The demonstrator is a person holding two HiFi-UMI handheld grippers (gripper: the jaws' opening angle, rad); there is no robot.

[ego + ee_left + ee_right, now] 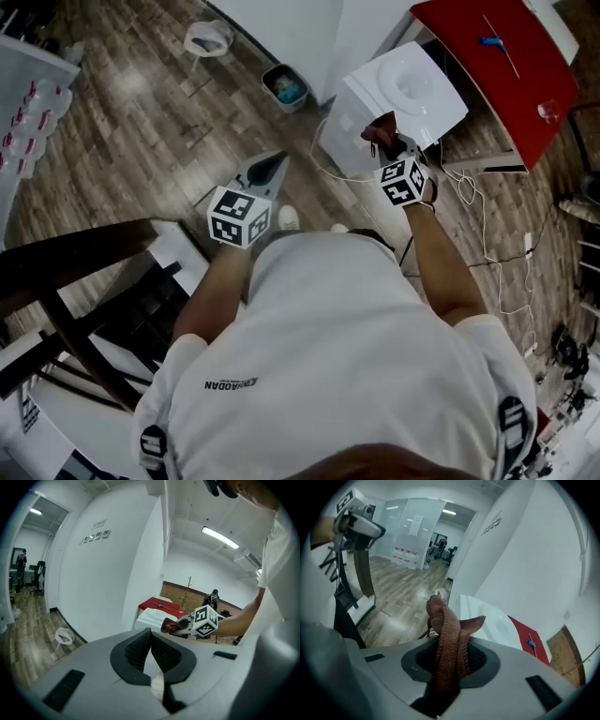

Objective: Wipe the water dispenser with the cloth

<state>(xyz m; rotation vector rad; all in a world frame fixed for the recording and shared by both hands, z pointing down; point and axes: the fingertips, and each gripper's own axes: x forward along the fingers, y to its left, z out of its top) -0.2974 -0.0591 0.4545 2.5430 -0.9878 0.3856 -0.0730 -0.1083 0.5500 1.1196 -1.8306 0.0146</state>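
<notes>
The right claw (449,643) is clamping the cloth (443,620), whose brown-red folds are rising out of the jaws and flopping over. In the head view the cloth (379,132) is hanging just at the near edge of the water dispenser (412,82); whether it is touching the white top is hard to make out. The dispenser is standing against the white wall (291,26), with the red bench (506,66) close on its far side. A small bin (286,87) is sitting near its other side.

The left claw (276,163) is pointing out over the bare wooden floor (131,122), well apart from the dispenser. Its jaws are meeting at the tips with nothing between them. Open floor is lying ahead of it.

A white cable (487,253) is trailing across the floor by the person's right arm. A dark frame (75,272) is crowding in on the left. The person's own shirt is hiding the floor beneath, and the dispenser's lower body is being cut from sight.
</notes>
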